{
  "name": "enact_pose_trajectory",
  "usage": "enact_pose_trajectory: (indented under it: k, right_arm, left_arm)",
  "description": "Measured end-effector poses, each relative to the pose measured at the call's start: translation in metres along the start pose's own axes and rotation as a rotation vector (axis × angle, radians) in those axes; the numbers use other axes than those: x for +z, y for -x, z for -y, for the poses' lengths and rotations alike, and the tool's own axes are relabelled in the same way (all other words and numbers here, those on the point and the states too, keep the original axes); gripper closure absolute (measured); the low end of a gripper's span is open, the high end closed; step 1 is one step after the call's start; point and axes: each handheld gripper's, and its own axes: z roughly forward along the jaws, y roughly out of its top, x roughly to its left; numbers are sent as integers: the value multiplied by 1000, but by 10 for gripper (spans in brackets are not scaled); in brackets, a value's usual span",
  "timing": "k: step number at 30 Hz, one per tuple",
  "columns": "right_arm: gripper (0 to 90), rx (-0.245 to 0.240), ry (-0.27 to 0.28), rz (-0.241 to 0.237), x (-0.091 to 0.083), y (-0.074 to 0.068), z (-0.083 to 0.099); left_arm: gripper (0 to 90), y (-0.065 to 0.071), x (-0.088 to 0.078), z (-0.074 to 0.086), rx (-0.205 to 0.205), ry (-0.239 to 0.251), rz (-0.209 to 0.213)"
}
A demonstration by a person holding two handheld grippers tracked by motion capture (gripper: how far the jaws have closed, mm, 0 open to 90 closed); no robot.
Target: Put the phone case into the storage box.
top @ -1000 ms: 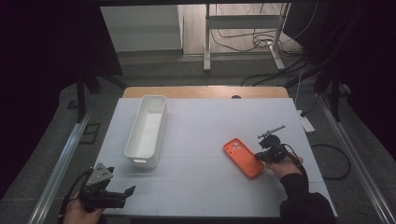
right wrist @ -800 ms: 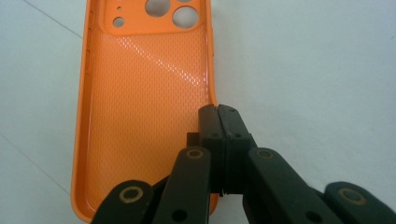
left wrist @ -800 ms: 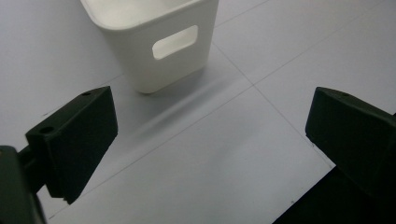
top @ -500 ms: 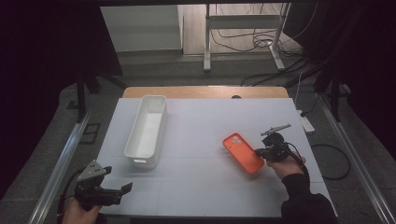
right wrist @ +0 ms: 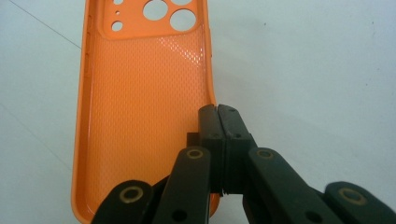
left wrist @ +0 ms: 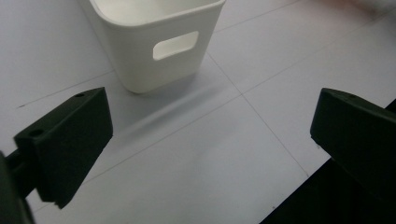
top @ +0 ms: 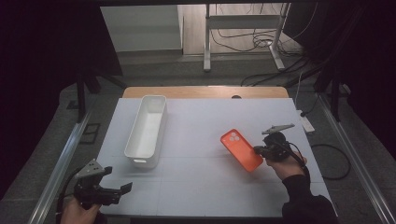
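Our right tool stays clenched on the orange phone case, its edge lifted slightly off the desk. Our left tool, released, has drifted nearer the desk's front corner.

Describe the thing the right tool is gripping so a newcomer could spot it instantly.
On the white table, look right of the long white bin, toward the person's right hand. The right tool is shut on the long edge of a phone case: flat, bright orange, camera cutouts at its far end, the only coloured item there.
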Motion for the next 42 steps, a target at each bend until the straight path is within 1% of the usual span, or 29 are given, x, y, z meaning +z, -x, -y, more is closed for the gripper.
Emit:
enact_pose_trajectory:
  k: [2, 4, 7, 8, 10, 11, 13, 15, 17, 20, 21, 22, 24, 25, 28, 33, 34, 39, 42]
  right_arm:
    - [887, -5, 18, 2, -3, -1, -1]
    - [887, -7, 33, 2, -6, -2, -1]
    - [886, -4, 43, -1, -8, -3, -1]
    - [886, -6, 54, -3, -10, -5, -2]
    - [887, -8, 60, -2, -11, -6, -2]
    - [887, -8, 66, -5, -11, -7, -3]
    - [887, -12, 75, -5, -13, -8, -3]
    - [887, -15, 79, -8, -13, -9, -3]
    - [887, -17, 85, -9, -15, -10, -4]
    - [887, -15, 98, -13, -17, -13, -4]
    - [887, -16, 102, -14, -17, -13, -4]
    - [887, -20, 107, -14, -17, -13, -4]
    - [887, -20, 110, -14, -18, -13, -5]
    - [887, -19, 112, -15, -18, -13, -5]
    - [887, -13, 122, -19, -20, -15, -5]
    - [887, -17, 137, -31, -21, -18, -7]
    - [887, -22, 141, -32, -21, -19, -7]
    - [887, -27, 147, -40, -21, -23, -8]
    - [888, -31, 149, -44, -21, -25, -9]
  left_arm:
    - [1, -1, 1, -1, -1, -15, 14]
    - [1, -1, 2, -2, 6, -20, 21]
    - [1, -1, 4, -4, 15, -9, 24]
    - [0, 0, 4, -6, 14, -7, 29]
    - [0, 2, 6, -10, 16, 2, 48]
    - [0, 2, 6, -10, 16, 2, 48]
    - [0, 4, 10, -16, 21, 3, 65]
    - [0, 4, 11, -18, 20, 4, 68]
    - [0, 5, 14, -23, 18, 11, 73]
    - [0, 6, 18, -31, 14, 24, 93]
    - [0, 6, 18, -31, 14, 24, 93]
    - [0, 7, 20, -37, 10, 34, 111]
    - [0, 7, 21, -39, 10, 37, 117]
    - [0, 8, 23, -42, 10, 40, 128]
    - [0, 11, 28, -49, 19, 39, 144]
    - [0, 18, 41, -67, 42, 41, 188]
    - [0, 18, 41, -67, 42, 41, 188]
    - [1, 21, 54, -80, 49, 44, 222]
    - [1, 22, 58, -83, 49, 44, 234]
